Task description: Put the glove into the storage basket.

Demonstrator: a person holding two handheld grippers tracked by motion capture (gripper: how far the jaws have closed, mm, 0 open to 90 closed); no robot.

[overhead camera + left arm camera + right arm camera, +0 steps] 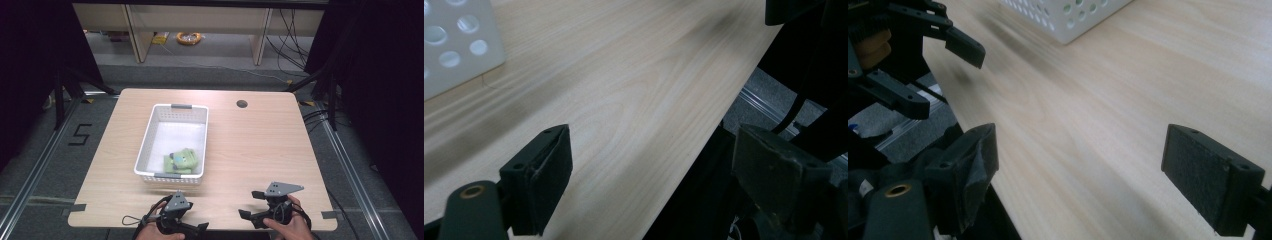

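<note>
- Looking from the high view, the white basket (172, 142) stands on the wooden table (250, 150), left of the middle, and a green soft toy (181, 161) lies inside it at the near end, against the near wall. The left gripper (197, 227) and the right gripper (246, 205) are both held low at the near table edge, well apart from the basket, with nothing in them.
- In the left gripper view, the two jaws stand wide apart and hold nothing; under them is bare wood and the table edge (one jaw hangs past the edge). A corner of the basket (454, 45) shows at the top left.
- In the right gripper view, the jaws are also wide open and empty, with the left gripper (940, 67) farther off and the basket (1068, 15) beyond it.
- Risk, as I judge it: the toy sits tight against the wall, so a jaw reaching for it can catch the rim and push or tip the light basket.
</note>
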